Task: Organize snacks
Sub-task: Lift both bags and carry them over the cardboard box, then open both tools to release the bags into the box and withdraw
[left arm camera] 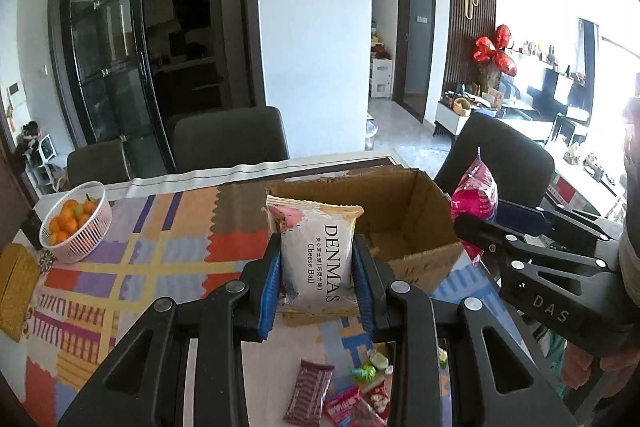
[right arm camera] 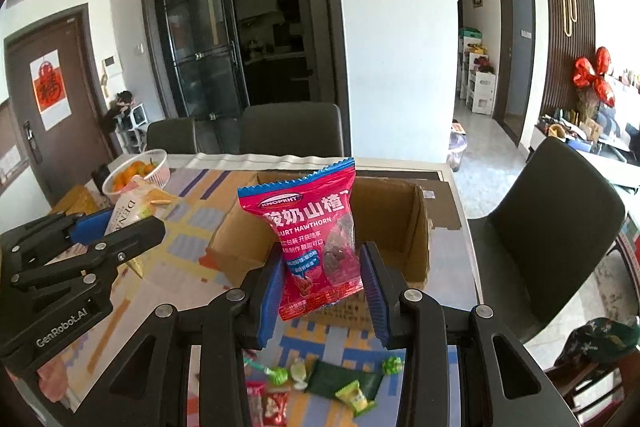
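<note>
Patterned tablecloth (left arm camera: 132, 259); both grippers gripping packets above cardboard box (left arm camera: 404, 211).

Both tools are built alike. The left gripper (left arm camera: 316, 275) is matte black plastic, its two angular link arms pierced by triangular cut-outs and pinned with round silver screws. Ribbed blue pads (left arm camera: 269, 287) line the inner faces of its fingers. The right gripper (right arm camera: 322, 287) has the same black arms, silver screws and blue ribbed pads. Seen side-on, the right one's body carries raised letters "DAS"; the left one's carries white lettering "GenRobot.AI".
</note>
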`<state>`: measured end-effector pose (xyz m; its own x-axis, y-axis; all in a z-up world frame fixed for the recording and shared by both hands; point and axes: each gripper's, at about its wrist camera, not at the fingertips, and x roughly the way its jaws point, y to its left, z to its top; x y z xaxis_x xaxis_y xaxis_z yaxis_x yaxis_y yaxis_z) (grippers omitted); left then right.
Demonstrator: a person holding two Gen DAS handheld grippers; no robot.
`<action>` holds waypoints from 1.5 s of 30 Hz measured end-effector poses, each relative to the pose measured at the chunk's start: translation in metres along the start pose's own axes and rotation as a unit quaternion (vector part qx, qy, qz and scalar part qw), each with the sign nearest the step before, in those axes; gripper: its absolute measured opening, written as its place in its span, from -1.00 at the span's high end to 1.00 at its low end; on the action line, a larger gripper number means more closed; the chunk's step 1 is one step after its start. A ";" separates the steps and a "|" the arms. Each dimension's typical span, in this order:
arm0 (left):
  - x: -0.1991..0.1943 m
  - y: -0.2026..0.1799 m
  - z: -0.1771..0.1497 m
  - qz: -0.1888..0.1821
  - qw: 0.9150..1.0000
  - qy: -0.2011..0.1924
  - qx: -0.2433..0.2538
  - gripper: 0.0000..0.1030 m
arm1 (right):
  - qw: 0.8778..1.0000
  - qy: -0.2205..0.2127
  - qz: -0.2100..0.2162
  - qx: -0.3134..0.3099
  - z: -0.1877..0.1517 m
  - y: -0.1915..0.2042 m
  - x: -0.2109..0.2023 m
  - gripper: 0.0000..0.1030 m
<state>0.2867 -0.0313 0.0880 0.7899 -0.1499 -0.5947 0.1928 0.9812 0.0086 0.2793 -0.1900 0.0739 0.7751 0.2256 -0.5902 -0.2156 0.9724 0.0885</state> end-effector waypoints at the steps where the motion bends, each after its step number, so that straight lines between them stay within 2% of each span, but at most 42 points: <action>1: 0.007 0.001 0.004 -0.004 1.000 0.004 0.000 0.36 | 1.000 0.002 -0.001 0.003 0.003 -0.002 0.004 0.26; 17: 0.085 -0.001 0.033 -0.018 0.998 0.052 0.016 0.35 | 0.999 0.052 -0.017 0.004 0.023 -0.025 0.071 0.25; 19: 0.091 -0.002 0.036 -0.019 0.998 0.056 0.016 0.32 | 0.998 0.055 -0.018 0.003 0.025 -0.026 0.076 0.25; 20: 0.092 -0.001 0.036 -0.015 0.998 0.056 0.016 0.21 | 0.998 0.055 -0.019 0.002 0.026 -0.026 0.078 0.24; 21: 0.092 -0.001 0.037 -0.010 0.998 0.055 0.013 -0.02 | 0.998 0.052 -0.022 -0.001 0.026 -0.026 0.079 0.19; 22: 0.090 0.001 0.037 -0.005 0.999 0.049 0.010 -0.12 | 0.998 0.050 -0.029 -0.001 0.028 -0.027 0.080 -0.05; 23: 0.086 0.003 0.036 0.002 0.999 0.042 0.007 -0.21 | 0.998 0.050 -0.039 0.002 0.028 -0.030 0.079 -0.17; 24: 0.083 0.004 0.034 0.006 0.999 0.038 0.009 -0.21 | 0.998 0.047 -0.047 0.008 0.027 -0.031 0.078 -0.26; 29: 0.063 0.001 0.022 0.012 0.999 0.031 0.025 -0.30 | 0.998 0.042 -0.054 0.010 0.018 -0.035 0.064 -0.26; 40: 0.019 -0.010 -0.015 -0.011 0.999 0.026 0.024 -0.30 | 0.998 0.041 -0.041 -0.013 -0.016 -0.021 0.022 -0.25; 45: 0.003 -0.018 -0.034 -0.007 0.999 0.022 0.033 -0.30 | 0.998 0.042 -0.032 -0.012 -0.032 -0.017 0.008 -0.26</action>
<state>0.2660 -0.0457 0.0587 0.7602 -0.1562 -0.6306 0.2422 0.9688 0.0520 0.2696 -0.2072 0.0419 0.7351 0.1553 -0.6600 -0.1821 0.9829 0.0285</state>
